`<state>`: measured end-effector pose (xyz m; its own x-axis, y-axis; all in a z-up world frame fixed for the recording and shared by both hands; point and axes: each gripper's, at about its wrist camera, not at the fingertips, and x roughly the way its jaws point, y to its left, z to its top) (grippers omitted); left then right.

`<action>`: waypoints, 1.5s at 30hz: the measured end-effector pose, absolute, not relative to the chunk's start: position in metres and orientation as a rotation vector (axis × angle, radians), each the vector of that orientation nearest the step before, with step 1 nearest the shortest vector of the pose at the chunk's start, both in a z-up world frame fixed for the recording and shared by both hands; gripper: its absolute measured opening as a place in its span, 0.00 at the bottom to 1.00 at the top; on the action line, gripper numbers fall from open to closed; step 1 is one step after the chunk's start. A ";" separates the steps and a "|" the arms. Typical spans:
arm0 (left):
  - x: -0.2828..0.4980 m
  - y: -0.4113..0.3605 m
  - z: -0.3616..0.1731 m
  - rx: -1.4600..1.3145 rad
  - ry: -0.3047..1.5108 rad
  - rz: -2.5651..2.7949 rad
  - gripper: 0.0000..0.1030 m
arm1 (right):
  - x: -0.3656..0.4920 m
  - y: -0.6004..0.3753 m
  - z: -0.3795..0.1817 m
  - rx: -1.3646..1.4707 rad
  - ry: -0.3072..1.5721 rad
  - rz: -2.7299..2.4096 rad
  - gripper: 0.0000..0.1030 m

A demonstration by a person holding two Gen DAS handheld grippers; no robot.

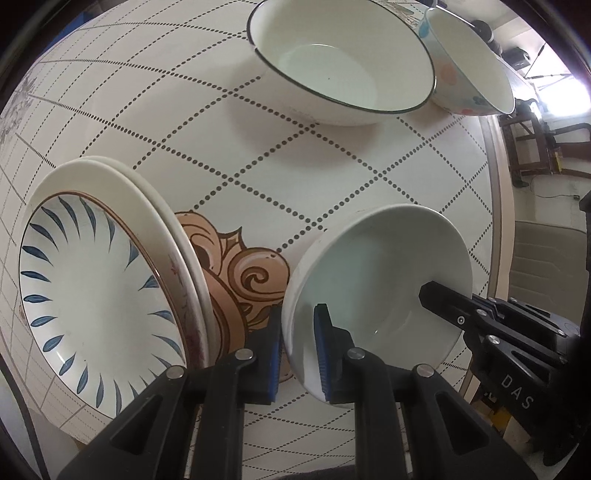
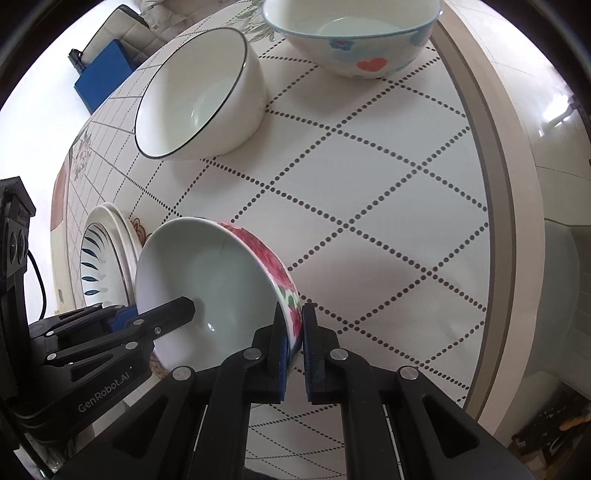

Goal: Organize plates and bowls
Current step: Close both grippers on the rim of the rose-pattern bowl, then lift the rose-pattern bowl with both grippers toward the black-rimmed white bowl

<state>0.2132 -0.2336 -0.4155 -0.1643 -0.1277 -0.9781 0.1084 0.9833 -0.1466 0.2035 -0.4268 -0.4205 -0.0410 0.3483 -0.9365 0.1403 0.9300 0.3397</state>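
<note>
Red-floral bowl (image 2: pixel 221 280), blue-leaf plate (image 1: pixel 96 291)

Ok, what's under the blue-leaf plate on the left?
The blue-leaf plate sits on a plain white plate, whose rim shows behind it. A faint red-marked rim edge shows between them; whether it is a third plate is unclear. Anything beneath is covered.

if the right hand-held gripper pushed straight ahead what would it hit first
Probably nothing soon: beyond the floral bowl that the right hand-held gripper clamps lies bare table; the heart bowl stands far ahead, depth unclear.

A floral bowl (image 2: pixel 221 280) tilts beside stacked plates (image 1: pixel 110 280); a dark-rimmed bowl (image 1: pixel 343 59) and heart-patterned bowl (image 2: pixel 354 33) stand beyond.
</note>
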 end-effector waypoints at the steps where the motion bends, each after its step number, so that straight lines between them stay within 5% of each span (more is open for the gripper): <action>1: 0.212 -0.231 -0.417 -0.017 1.730 -0.205 0.14 | 0.204 -0.423 -0.422 0.378 1.618 0.177 0.08; 16: 0.223 -0.241 -0.437 -0.019 1.777 -0.204 0.15 | 0.200 -0.410 -0.428 0.337 1.651 0.174 0.08; 25: 0.231 -0.207 -0.385 -0.085 1.727 -0.191 0.17 | 0.195 -0.428 -0.410 0.409 1.646 0.187 0.08; 29: 0.249 -0.198 -0.353 -0.121 1.661 -0.206 0.28 | 0.200 -0.436 -0.388 0.391 1.606 0.172 0.08; 31: 0.266 -0.199 -0.346 -0.147 1.636 -0.230 0.41 | 0.209 -0.442 -0.378 0.416 1.589 0.169 0.09; 34: 0.299 -0.201 -0.348 -0.167 1.612 -0.236 0.51 | 0.231 -0.452 -0.370 0.473 1.572 0.175 0.26; 36: 0.321 -0.201 -0.358 -0.186 1.619 -0.223 0.52 | 0.248 -0.455 -0.368 0.507 1.551 0.163 0.34; 45: 0.402 -0.210 -0.391 -0.181 1.669 -0.228 0.51 | 0.313 -0.453 -0.387 0.665 1.553 0.150 0.34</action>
